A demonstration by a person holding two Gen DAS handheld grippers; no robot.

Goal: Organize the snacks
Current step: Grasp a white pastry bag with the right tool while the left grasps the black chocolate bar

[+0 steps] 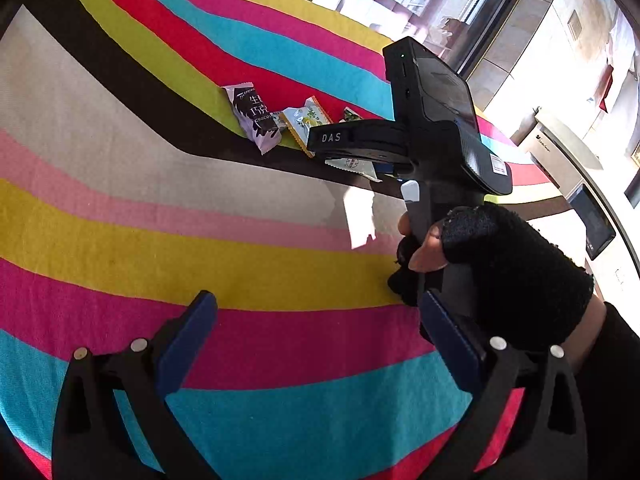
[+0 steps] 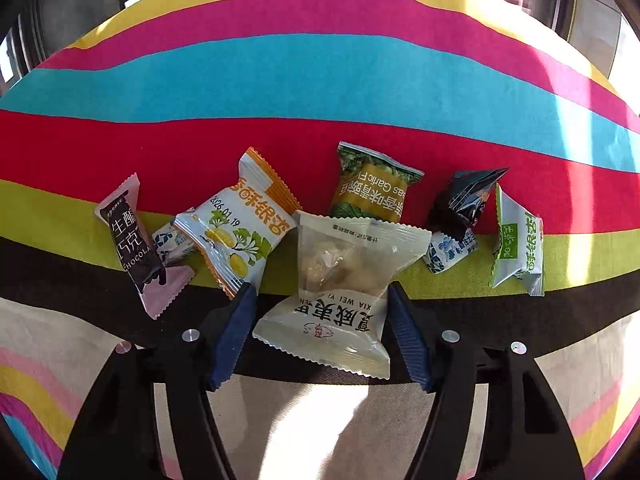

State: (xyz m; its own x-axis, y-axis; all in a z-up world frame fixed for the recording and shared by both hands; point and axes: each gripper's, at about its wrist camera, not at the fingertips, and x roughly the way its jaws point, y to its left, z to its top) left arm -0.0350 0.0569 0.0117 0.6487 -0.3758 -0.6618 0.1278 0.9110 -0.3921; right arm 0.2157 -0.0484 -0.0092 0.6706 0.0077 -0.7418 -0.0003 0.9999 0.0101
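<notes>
From the left wrist, the right gripper (image 1: 332,148) hid most of the clear packet (image 1: 352,166) and the green snack (image 1: 351,115) behind it. A small blue-and-white candy (image 2: 172,242) lay half buried under neighbouring packets, its print unreadable.

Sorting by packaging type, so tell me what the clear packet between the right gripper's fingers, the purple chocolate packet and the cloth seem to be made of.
Clear packet: thin glossy plastic film, probably; see-through, crimped zigzag edges, shiny highlights.
Purple chocolate packet: looks like printed plastic or foil-lined film, duller sheen, serrated ends.
Cloth: woven striped fabric, matte; fine weave texture shows.
</notes>
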